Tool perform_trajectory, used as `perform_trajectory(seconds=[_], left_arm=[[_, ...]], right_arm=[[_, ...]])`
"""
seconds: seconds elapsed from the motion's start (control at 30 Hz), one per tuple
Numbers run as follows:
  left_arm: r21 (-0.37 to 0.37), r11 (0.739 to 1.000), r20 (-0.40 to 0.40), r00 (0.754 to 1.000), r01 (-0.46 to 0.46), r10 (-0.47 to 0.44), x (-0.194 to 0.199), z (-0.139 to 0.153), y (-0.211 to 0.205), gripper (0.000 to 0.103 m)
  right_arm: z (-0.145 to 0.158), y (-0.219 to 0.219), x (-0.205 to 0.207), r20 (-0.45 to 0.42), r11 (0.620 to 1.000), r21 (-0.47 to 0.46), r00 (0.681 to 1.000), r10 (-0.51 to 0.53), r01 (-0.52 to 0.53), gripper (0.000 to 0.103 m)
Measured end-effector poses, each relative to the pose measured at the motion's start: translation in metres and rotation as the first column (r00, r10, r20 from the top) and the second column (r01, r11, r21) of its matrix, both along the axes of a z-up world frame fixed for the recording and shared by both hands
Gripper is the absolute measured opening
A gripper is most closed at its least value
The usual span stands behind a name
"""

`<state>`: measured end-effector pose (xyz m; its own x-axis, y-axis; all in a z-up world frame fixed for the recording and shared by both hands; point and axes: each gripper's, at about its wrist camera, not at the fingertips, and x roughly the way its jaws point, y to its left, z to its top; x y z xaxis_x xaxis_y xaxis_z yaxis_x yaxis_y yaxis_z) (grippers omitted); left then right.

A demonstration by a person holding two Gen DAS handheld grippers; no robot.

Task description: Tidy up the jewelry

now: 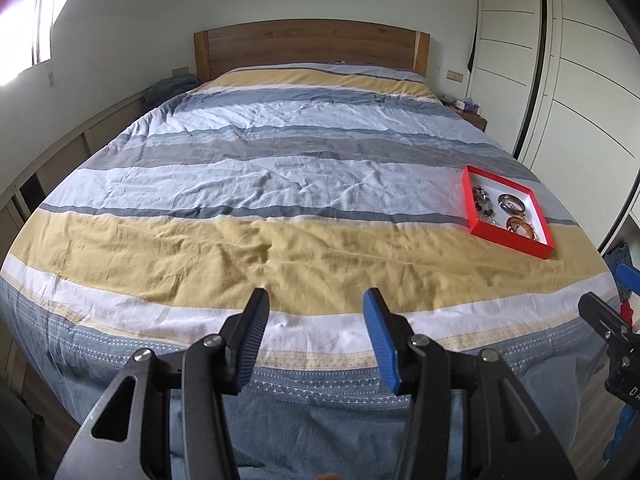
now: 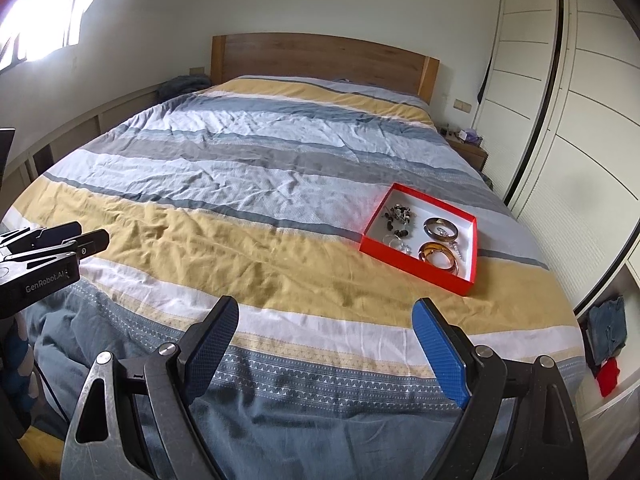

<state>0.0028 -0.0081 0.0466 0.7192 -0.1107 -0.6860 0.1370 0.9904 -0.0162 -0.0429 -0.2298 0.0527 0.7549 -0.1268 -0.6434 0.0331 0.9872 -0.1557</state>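
Note:
A red tray with a white floor (image 2: 474,254) (image 1: 468,200) lies on the right side of the bed. It holds two bangles, one silver-brown (image 2: 441,228) and one amber (image 2: 438,257), plus a heap of small dark and silver pieces (image 2: 398,214). The bangles also show in the left wrist view (image 1: 512,203). My left gripper (image 1: 316,300) is open and empty above the foot of the bed, far left of the tray. My right gripper (image 2: 326,308) is open and empty, short of the tray. The left gripper also shows at the left edge of the right wrist view (image 2: 76,240).
The bed carries a striped blue, grey, white and yellow cover (image 2: 240,208) with a wooden headboard (image 2: 320,60). White wardrobe doors (image 2: 580,120) run along the right. A nightstand (image 2: 466,148) stands at the head. Clothes (image 2: 608,328) lie on a low shelf at right.

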Motion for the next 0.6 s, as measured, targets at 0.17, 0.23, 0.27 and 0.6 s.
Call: perform_trajectory(seconds=[0.17, 0.23, 0.27, 0.6], left_arm=[[0.006, 1.0, -0.001, 1.0, -0.003, 0.003, 0.0, -0.001, 0.001, 0.047], [0.011, 1.0, -0.002, 1.0, -0.004, 0.004, 0.0, -0.002, 0.001, 0.047], [0.014, 1.0, -0.005, 1.0, -0.005, 0.005, 0.001, -0.003, 0.001, 0.047], [0.014, 1.0, -0.021, 1.0, 0.002, -0.001, 0.004, -0.011, 0.001, 0.047]], right_arm=[[0.0, 0.001, 0.0, -0.001, 1.0, -0.003, 1.0, 0.0, 0.0, 0.088], [0.0, 0.001, 0.0, -0.002, 1.0, -0.001, 1.0, -0.001, 0.001, 0.088], [-0.001, 0.001, 0.0, -0.004, 1.0, 0.0, 1.0, 0.0, 0.0, 0.088], [-0.013, -0.005, 0.005, -0.033, 1.0, 0.015, 0.999, -0.01, 0.011, 0.088]])
